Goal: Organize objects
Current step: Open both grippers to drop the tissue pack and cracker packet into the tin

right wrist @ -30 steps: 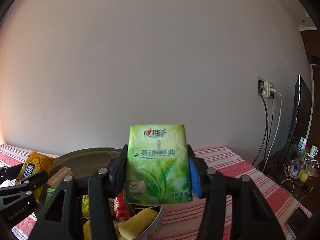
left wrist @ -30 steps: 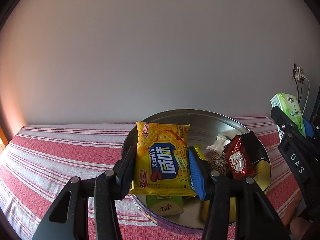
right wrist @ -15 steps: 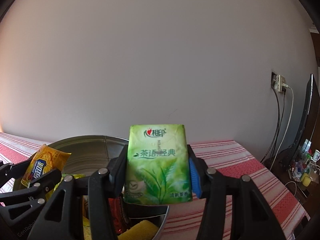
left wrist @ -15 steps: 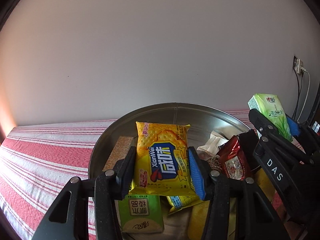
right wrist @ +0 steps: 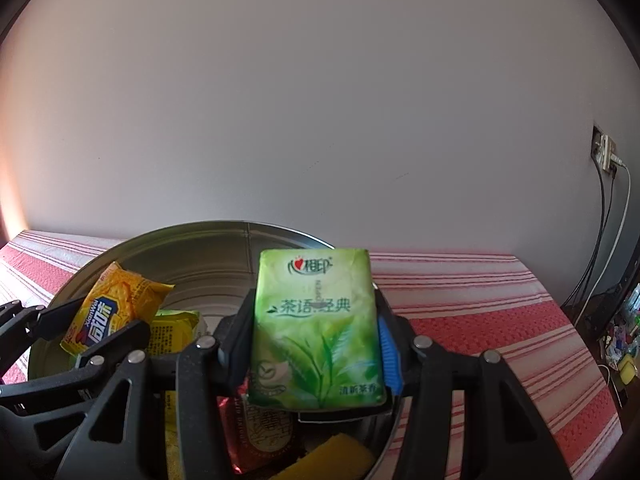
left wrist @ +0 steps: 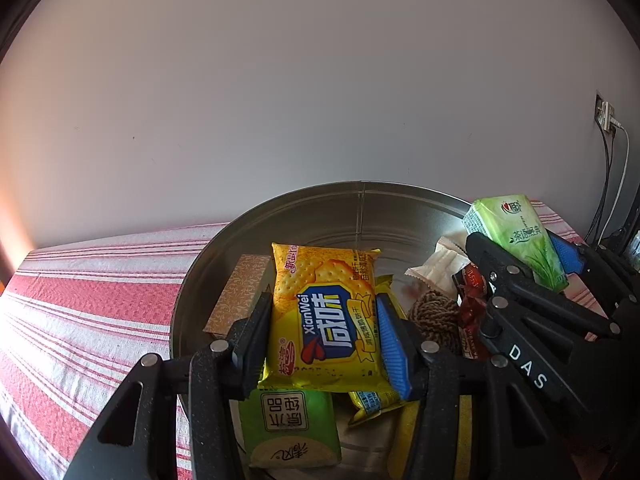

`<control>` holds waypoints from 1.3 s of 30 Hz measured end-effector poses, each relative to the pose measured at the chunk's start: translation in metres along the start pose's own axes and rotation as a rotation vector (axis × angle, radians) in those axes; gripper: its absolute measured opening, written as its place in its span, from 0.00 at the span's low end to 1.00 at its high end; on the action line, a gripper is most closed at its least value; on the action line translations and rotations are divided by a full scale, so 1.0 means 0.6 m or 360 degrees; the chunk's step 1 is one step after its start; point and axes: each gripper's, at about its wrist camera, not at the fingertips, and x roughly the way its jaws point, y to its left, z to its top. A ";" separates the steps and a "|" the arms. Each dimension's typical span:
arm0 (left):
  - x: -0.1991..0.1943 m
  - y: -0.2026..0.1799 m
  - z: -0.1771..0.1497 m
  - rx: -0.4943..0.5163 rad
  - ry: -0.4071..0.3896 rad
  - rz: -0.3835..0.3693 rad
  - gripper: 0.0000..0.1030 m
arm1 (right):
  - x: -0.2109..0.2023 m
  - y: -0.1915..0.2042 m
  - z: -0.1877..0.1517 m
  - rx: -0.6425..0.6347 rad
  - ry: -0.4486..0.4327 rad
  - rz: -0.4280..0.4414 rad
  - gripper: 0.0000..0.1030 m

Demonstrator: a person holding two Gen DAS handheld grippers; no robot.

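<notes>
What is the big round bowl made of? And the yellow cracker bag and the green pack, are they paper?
The big round bowl looks like metal: grey, shiny, with a seam down its wall. The yellow cracker bag, shut in the left gripper, looks like glossy plastic film, crinkled at its ends. The green pack in the right gripper seems soft plastic wrap, slightly shiny; probably tissues inside.

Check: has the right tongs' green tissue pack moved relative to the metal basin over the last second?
Yes. In the left wrist view, the green tissue pack in the right tongs has come leftward, from beside the metal basin to over its right rim.
</notes>
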 end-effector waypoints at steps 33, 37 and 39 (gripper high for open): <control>-0.048 0.054 -0.005 -0.0061 -0.0071 0.0048 0.89 | -0.068 -0.066 0.009 0.0277 -0.0254 -0.0038 0.84; -0.051 0.064 -0.005 -0.0066 -0.0082 0.0056 0.90 | -0.077 -0.081 0.013 0.0335 -0.0288 -0.0033 0.59; -0.039 0.060 -0.002 -0.0057 -0.0101 0.0082 0.90 | -0.067 -0.085 0.014 0.0348 -0.0238 -0.0007 0.44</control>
